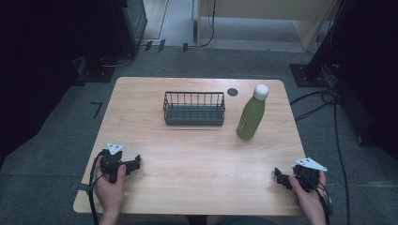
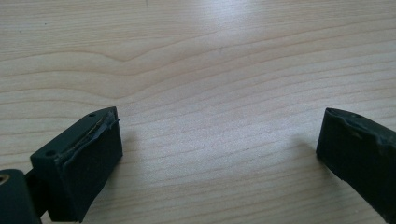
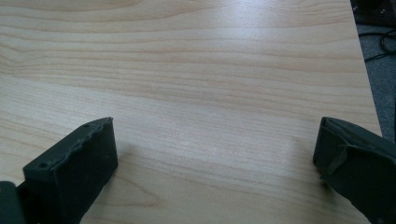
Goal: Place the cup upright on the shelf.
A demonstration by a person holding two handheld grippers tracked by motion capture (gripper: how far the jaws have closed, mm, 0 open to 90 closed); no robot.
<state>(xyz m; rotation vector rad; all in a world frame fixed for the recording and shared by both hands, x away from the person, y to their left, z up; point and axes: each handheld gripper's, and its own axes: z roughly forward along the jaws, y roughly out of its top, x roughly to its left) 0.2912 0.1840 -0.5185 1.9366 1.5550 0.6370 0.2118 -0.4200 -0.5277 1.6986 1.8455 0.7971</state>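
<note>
A green bottle with a white cap stands upright on the wooden table, right of centre. Just left of it sits a dark wire basket, which looks empty. My left gripper rests at the table's front left, held by a hand, its jaws wide apart over bare wood. At the front right my right gripper is also open, nothing between its fingers. Both grippers are far from the bottle and the basket.
A small dark round spot marks the table behind the basket. Cables trail on the grey floor to the right, with dark stands and equipment at the back corners. The table's right edge shows in the right gripper view.
</note>
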